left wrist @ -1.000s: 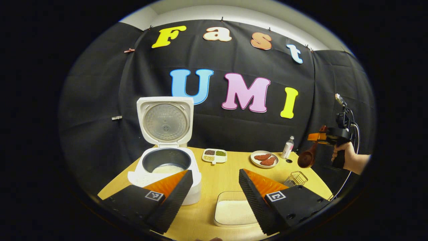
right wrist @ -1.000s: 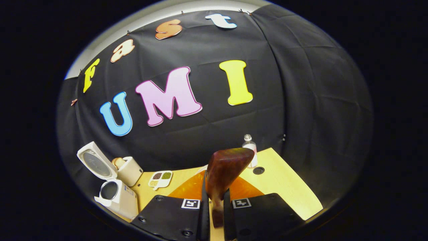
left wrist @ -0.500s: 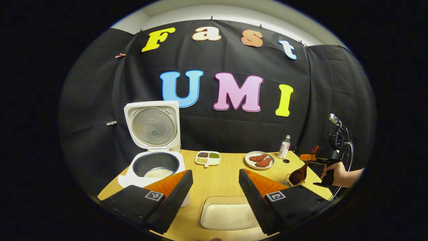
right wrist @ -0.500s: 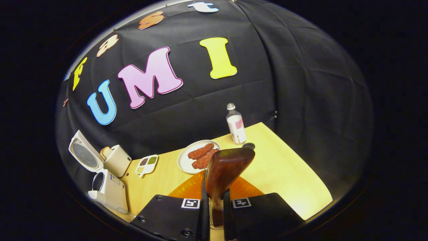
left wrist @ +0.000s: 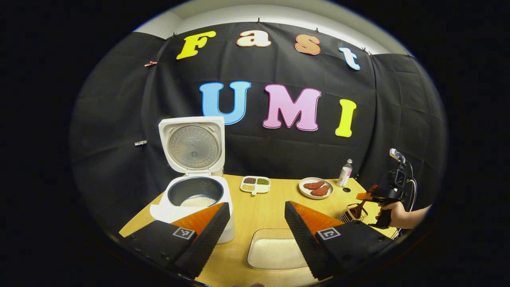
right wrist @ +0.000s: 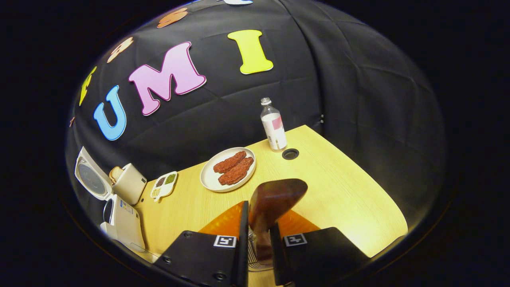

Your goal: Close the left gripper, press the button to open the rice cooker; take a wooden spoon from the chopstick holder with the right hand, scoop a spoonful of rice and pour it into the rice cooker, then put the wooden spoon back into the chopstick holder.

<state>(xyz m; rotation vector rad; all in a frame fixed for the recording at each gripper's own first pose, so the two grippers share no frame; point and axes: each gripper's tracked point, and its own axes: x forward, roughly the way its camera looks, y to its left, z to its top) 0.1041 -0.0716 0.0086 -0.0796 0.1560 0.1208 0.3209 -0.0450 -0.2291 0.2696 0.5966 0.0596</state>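
While the right claw (right wrist: pixel 257 239) pinches the wooden spoon (right wrist: pixel 275 199) over the chopstick holder (left wrist: pixel 351 212), returning it looks underway; next, lower and release. Left claw (left wrist: pixel 255 233) spread.

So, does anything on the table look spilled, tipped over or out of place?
Nothing stands out. The rice cooker is open with rice inside, the tray of rice is tidy, and the plate and bottle stand properly.
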